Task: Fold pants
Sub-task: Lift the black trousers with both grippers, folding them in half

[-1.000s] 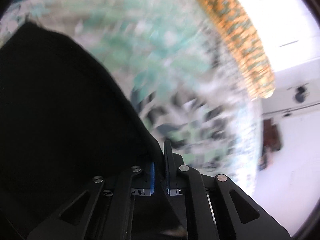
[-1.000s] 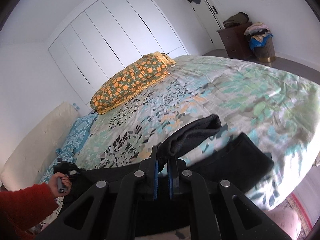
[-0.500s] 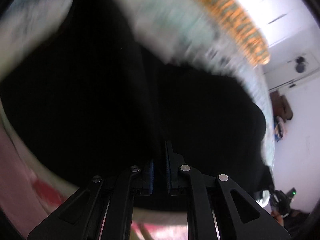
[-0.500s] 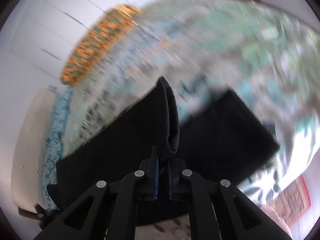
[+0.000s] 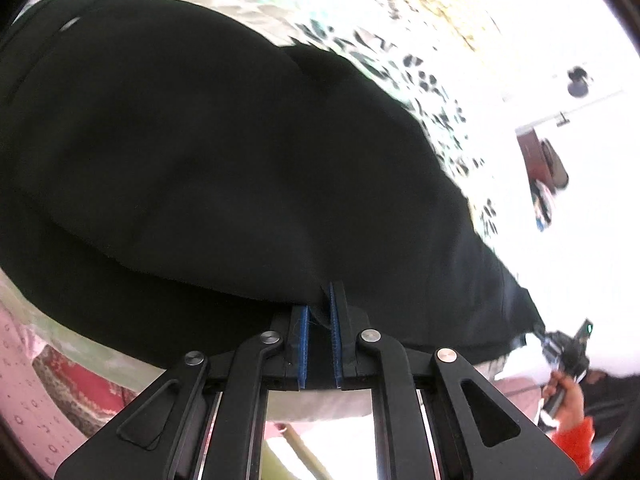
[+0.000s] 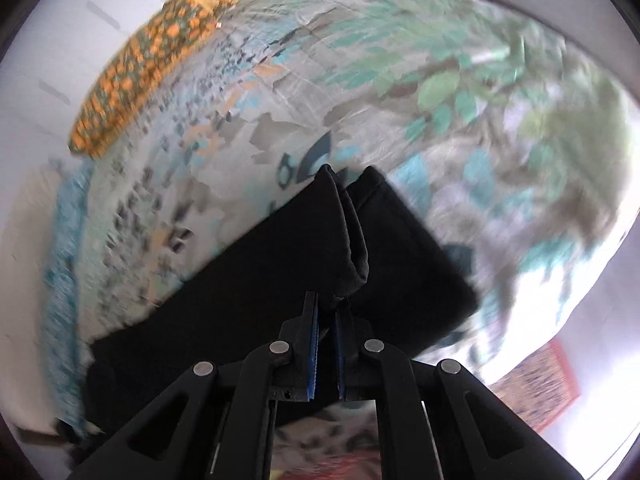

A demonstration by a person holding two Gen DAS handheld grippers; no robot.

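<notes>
Each claw, left claw [image 5: 319, 312] and right claw [image 6: 327, 320], pinches the black pants [image 6: 280, 272] near the bed [image 6: 440, 80] edge; a weak pinch could let the cloth slip and bunch.

The black pants [image 5: 240, 140] fill most of the frame, spread in a broad dark mass from the upper left down to the right edge. At bottom centre the left gripper [image 5: 319, 320] has a small tuck of the fabric's near edge between its blue-lined fingers [image 5: 303, 344], which stand slightly apart around it. A leaf-patterned bedspread [image 5: 420, 76] runs along the top and upper right, washed out by glare. At lower right a hand [image 5: 566, 394] in an orange-red sleeve [image 5: 576, 438] holds a dark tool. A red patterned rug [image 5: 68, 384] shows at lower left.
</notes>
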